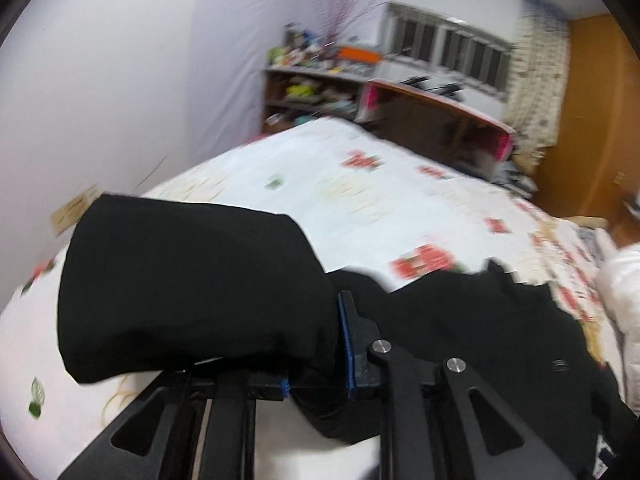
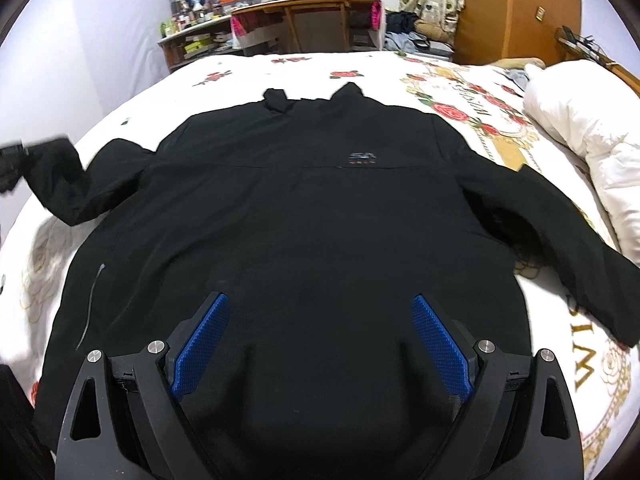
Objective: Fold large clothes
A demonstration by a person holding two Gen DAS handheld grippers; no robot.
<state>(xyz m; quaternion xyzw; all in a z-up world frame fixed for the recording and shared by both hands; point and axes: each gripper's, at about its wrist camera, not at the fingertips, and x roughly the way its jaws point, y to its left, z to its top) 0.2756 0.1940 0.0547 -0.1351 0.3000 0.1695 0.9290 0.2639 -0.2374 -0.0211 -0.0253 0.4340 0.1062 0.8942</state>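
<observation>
Black jacket (image 2: 304, 208) lies spread flat, chest up, on the rose-print bedspread (image 2: 460, 100), folding barely begun: the left gripper (image 1: 316, 364) pinches its raised left sleeve cuff (image 1: 192, 292), the right gripper (image 2: 320, 344) hovers spread above the hem, right sleeve (image 2: 560, 240) untouched.

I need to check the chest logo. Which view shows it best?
The right wrist view: the jacket lies spread flat and its logo faces the camera. The left wrist view is blurred; there the logo is a faint mark on dark fabric.
</observation>
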